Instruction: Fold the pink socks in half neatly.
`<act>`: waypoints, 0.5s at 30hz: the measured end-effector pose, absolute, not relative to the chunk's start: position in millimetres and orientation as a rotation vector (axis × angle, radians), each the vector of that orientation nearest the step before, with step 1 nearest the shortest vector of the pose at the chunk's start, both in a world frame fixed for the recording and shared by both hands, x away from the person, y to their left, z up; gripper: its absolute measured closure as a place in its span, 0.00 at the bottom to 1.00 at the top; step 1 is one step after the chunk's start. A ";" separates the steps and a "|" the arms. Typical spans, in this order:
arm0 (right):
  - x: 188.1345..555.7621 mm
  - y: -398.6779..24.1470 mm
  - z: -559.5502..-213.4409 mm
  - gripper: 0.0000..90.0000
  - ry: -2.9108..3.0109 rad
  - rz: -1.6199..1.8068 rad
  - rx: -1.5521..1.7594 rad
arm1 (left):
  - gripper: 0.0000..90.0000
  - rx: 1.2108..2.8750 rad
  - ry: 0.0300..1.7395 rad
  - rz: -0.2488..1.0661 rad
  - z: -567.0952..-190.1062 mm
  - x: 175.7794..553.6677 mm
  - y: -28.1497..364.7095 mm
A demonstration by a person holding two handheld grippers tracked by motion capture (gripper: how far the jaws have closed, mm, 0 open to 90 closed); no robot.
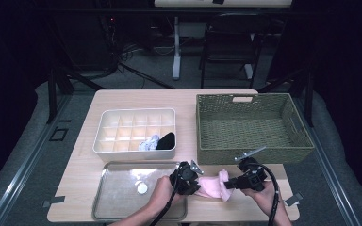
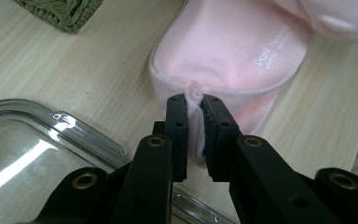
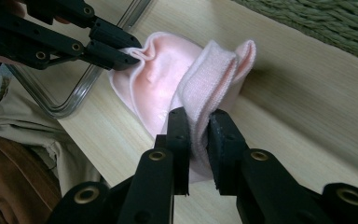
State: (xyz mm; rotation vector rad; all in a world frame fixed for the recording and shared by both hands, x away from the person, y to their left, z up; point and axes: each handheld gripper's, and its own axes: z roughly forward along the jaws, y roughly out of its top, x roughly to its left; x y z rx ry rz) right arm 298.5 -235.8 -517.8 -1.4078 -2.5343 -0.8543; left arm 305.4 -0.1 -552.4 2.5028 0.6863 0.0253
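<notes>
A pale pink sock (image 1: 213,186) lies on the wooden table near its front edge, between my two grippers. My left gripper (image 1: 195,182) pinches the sock's hem at its left end; in the left gripper view the pink sock (image 2: 233,51) bunches up between the black pads (image 2: 177,116). My right gripper (image 1: 229,184) is shut on the ribbed cuff at the sock's right end. In the right gripper view that folded cuff of the sock (image 3: 214,74) stands up from between the jaws, and the left gripper (image 3: 129,55) holds the far end.
A shallow metal tray (image 1: 118,188) with a small white disc (image 1: 142,188) lies left of the sock. Behind it stands a white divided box (image 1: 134,117) holding rolled socks (image 1: 158,141). A green woven basket (image 1: 252,127) stands at the back right.
</notes>
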 end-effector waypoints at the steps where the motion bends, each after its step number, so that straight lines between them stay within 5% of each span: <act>1: 298.9 -234.3 -517.4 0.89 -2.543 -0.840 -1.400 | 0.91 2.503 0.686 0.025 -552.5 305.3 -0.3; 15: 301.0 -206.9 -524.5 0.89 -2.563 -0.827 -1.370 | 0.90 2.488 0.681 0.020 -553.4 302.9 -3.0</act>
